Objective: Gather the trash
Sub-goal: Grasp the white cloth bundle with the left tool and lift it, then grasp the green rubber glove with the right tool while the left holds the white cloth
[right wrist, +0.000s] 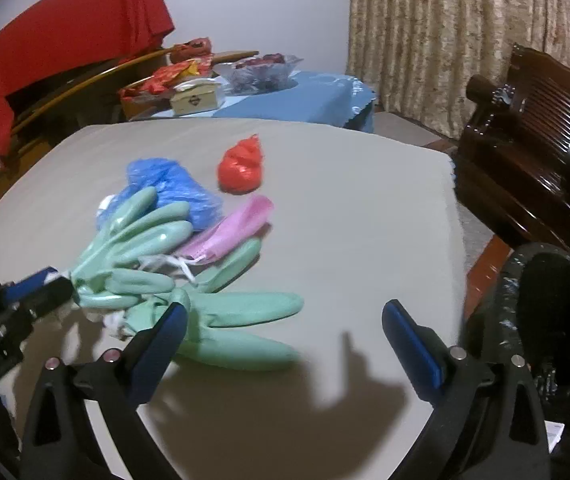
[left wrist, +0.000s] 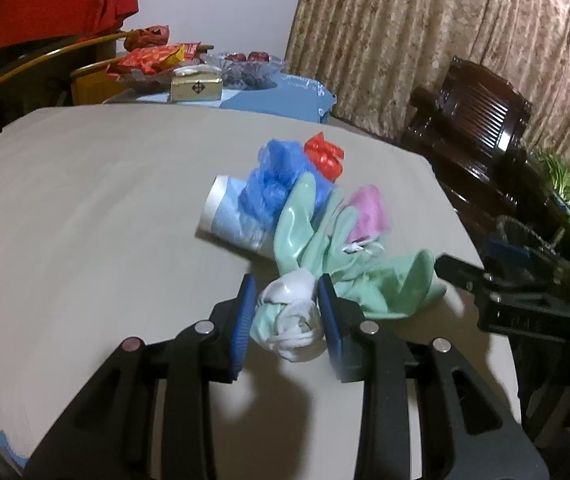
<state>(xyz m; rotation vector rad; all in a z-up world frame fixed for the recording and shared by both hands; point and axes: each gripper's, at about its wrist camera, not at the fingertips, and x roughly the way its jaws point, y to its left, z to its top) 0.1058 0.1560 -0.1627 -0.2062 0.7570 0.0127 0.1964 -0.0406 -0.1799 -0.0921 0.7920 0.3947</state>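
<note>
The left tool is clamped on a bunched white-and-mint wad at the low centre of its own view, blue pads pressed against it from both sides. The wad seems to be the cuff end of a mint-green rubber glove — though where glove ends and white scrap begins I cannot tell.

The right tool stands wide, nothing between its pads; its left pad hangs just over a second green glove lying flat on the pale counter.

Beyond the tools the trash lies in a loose heap mid-frame. Under the glove fingers rests a crumpled blue plastic bag, and in the left view a pale blue roll with a white end pokes out to the left of it. A pink mask with white ties lies between the gloves, touching them. A red plastic wad sits apart from the heap, further up the counter.

At the lower right edge of the right view, off the counter, is a bin lined with a black bag. A dark wooden chair stands in the upper right, a patterned curtain behind it — and a blue-clothed side table with snack packets at top centre.
</note>
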